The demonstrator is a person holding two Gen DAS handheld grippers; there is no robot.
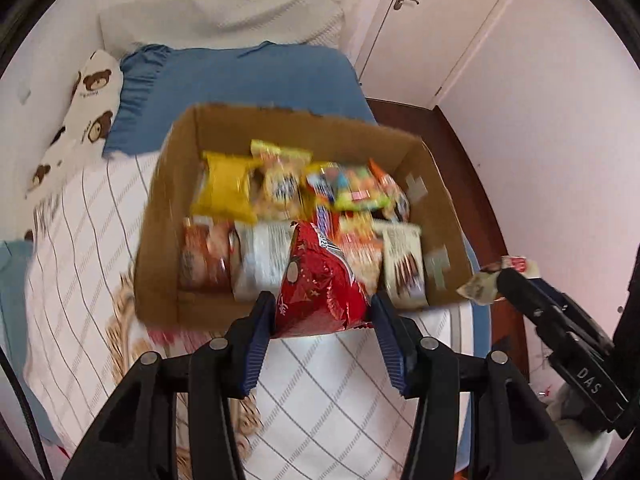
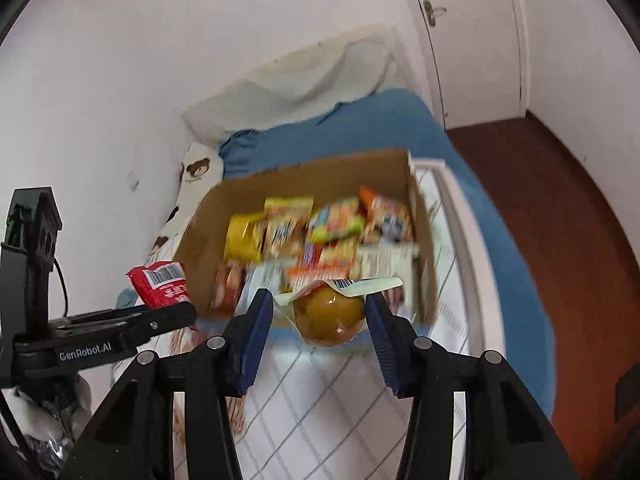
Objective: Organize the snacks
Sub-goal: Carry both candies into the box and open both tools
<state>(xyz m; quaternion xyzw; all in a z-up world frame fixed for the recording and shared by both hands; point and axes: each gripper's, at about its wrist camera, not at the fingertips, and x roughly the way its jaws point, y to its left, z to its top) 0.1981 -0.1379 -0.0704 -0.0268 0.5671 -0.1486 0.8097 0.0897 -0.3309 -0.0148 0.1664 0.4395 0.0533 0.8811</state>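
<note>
A cardboard box [image 1: 160, 208] full of snack packets lies on the bed; it also shows in the right wrist view [image 2: 200, 224]. My left gripper [image 1: 322, 314] is shut on a red snack bag [image 1: 320, 284], held just in front of the box's near wall. My right gripper [image 2: 320, 314] is shut on a clear packet holding a round yellow-brown snack [image 2: 330, 316], also just before the box's near wall. The right gripper shows at the right of the left wrist view [image 1: 520, 284], and the left gripper with its red bag [image 2: 162, 284] at the left of the right wrist view.
The bed has a white checked sheet [image 1: 320, 392], a blue blanket [image 1: 240, 76], a bear-print pillow [image 1: 88, 100] and a white pillow [image 1: 224, 12] by the wall. Dark wood floor [image 2: 560, 200] and a white door [image 2: 472, 40] are to the right.
</note>
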